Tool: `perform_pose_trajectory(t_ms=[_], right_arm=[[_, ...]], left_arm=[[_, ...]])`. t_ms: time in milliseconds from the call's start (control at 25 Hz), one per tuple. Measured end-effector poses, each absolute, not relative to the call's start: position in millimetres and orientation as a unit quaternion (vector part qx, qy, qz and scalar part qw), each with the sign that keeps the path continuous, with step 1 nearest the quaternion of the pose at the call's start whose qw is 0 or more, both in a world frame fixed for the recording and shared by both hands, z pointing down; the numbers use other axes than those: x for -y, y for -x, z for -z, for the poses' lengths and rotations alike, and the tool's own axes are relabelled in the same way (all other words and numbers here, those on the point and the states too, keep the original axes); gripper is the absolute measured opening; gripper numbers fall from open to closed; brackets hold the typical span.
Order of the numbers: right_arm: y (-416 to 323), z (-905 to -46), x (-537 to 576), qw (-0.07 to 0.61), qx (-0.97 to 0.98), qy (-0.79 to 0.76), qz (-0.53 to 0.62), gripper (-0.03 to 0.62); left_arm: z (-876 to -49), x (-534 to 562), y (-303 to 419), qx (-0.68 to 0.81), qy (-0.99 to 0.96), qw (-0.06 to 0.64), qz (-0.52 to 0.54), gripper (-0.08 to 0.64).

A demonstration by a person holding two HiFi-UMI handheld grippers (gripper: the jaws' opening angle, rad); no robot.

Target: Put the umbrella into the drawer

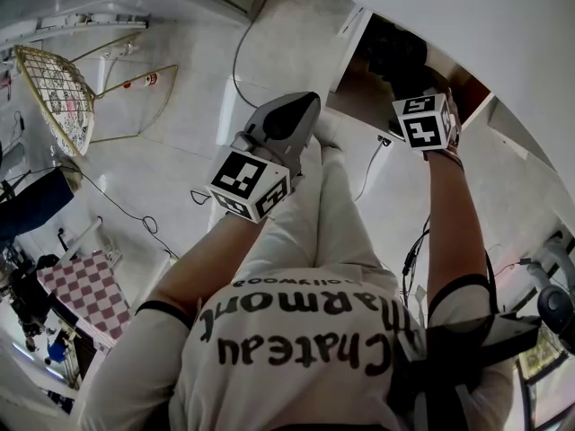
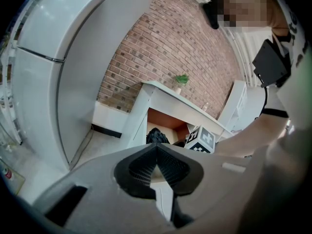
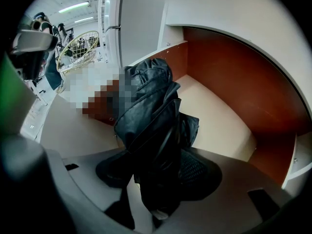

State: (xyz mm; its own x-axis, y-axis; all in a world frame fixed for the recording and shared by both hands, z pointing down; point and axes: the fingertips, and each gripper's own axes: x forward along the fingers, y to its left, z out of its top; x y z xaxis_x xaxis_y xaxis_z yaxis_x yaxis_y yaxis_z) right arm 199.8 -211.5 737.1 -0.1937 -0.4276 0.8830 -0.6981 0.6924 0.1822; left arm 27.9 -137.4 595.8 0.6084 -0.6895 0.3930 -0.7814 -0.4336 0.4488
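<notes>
Upside-down "Chateau Marmont" on white shirt [image 1: 269, 393], small "ollywood" above

Head view: mounted high on the person, facing steeply down over shirt, legs and both forearms. The floor is far below, and the open drawer [image 1: 359, 92] sits at the upper right under the desk's [image 1: 467, 16] white front edge.

Left gripper view: low and outside the desk, tilted up along the left gripper [image 2: 156, 167]. It faces the desk's front from mid range, with the brick wall [image 2: 165, 48] behind.

Right gripper view: very close, inside the drawer, looking along the right gripper [image 3: 156, 179]. The umbrella [image 3: 146, 116] fills the centre.

Shared: all three views take in the drawer. The head and left gripper views both catch the right gripper's marker cube [image 1: 424, 119]. The head and right gripper views both catch the gold wire frame [image 1: 54, 97] on the floor.
</notes>
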Motion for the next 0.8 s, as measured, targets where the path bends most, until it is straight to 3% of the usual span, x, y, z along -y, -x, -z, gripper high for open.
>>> perform_pose_trajectory(t_ms=[800], right_arm=[[-204.0,-750.0,221.0,0.519,0.751,-0.378,-0.153,0.250]], left_arm=[[-599.3,150.4,-27.7,0.425,-0.848,0.310,-0.071,0.015]])
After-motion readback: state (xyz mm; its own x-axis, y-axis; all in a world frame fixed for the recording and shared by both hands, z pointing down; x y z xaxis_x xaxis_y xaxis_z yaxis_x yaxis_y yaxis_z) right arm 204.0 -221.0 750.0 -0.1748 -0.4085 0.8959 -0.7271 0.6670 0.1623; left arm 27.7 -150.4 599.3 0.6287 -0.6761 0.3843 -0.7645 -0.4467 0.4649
